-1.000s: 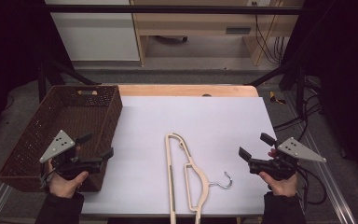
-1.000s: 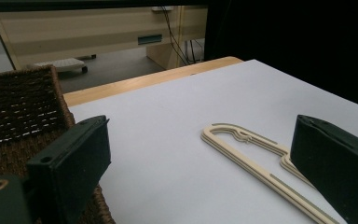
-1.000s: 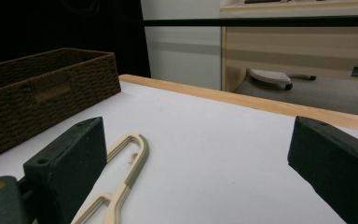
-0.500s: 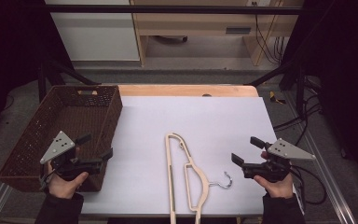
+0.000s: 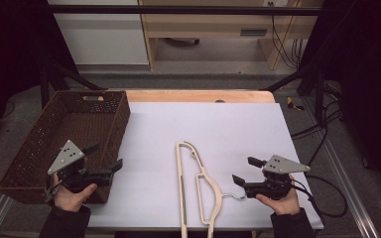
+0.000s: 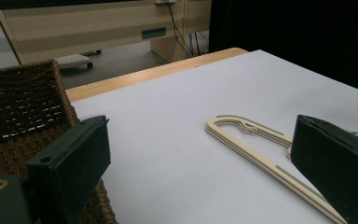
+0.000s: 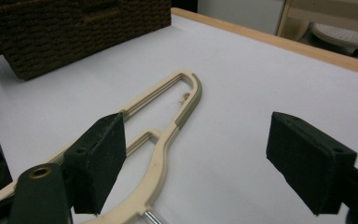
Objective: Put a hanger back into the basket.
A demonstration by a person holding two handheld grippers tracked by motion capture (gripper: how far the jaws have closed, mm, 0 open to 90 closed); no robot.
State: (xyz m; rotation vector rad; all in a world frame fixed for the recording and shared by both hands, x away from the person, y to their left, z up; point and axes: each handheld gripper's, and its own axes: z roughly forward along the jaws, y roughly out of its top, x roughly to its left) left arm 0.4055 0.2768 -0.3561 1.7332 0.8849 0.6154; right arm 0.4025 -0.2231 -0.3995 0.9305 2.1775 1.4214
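Observation:
A cream plastic hanger [image 5: 180, 178] with a metal hook [image 5: 230, 197] lies flat on the white table, near the front edge. My right gripper [image 5: 243, 169] hovers just right of the hook, pointing left. It is open, and its jaws have just been closing a little with nothing pressed between them. In the right gripper view the hanger [image 7: 186, 102] runs beneath the gripper [image 7: 203, 156], close to the left jaw. My left gripper [image 5: 108, 155] stands open above the front right corner of the brown wicker basket [image 5: 74, 129]. The left gripper view looks past the open gripper [image 6: 200, 144] to the hanger [image 6: 247, 144].
The wicker basket [image 6: 23, 102] fills the table's left side, and its inside looks bare. A white sheet [image 5: 218, 129] covers the table, with a wooden edge [image 5: 198, 95] at the back. Cables trail off the right side, and pale cabinets stand behind.
My right gripper has moved left and down toward the hanger's hook, and its jaws stand a little narrower. The left gripper and the hanger have not moved.

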